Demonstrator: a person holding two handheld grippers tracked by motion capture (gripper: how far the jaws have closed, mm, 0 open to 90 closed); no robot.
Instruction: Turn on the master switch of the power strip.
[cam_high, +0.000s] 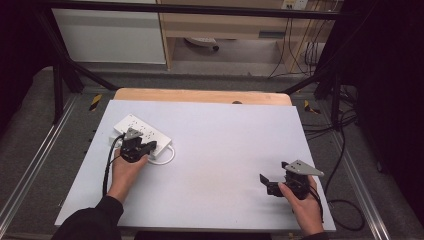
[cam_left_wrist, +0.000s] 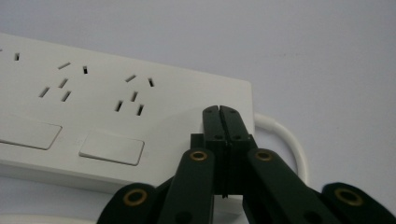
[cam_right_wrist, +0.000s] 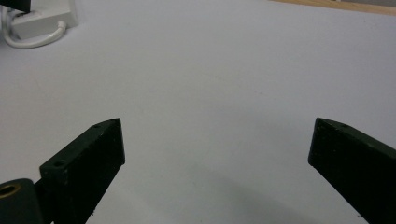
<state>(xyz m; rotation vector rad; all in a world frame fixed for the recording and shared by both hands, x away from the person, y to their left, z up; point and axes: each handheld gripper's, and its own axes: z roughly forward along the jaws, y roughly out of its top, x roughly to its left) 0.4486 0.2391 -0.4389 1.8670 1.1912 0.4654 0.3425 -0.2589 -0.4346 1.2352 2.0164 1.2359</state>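
High view: left gripper (cam_high: 148, 146), jaws together, tips over the flat white plastic power strip (cam_high: 131, 126); right gripper (cam_high: 272, 181), jaws apart, rests near right on the matte table (cam_high: 220, 135).

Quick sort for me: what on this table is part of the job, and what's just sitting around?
In play:
- white power strip, with its white cord looped beside it
- left tongs, shut, tips over the strip's end
- right tongs, open over bare table

Lying about:
- black cables on the floor, right of the table
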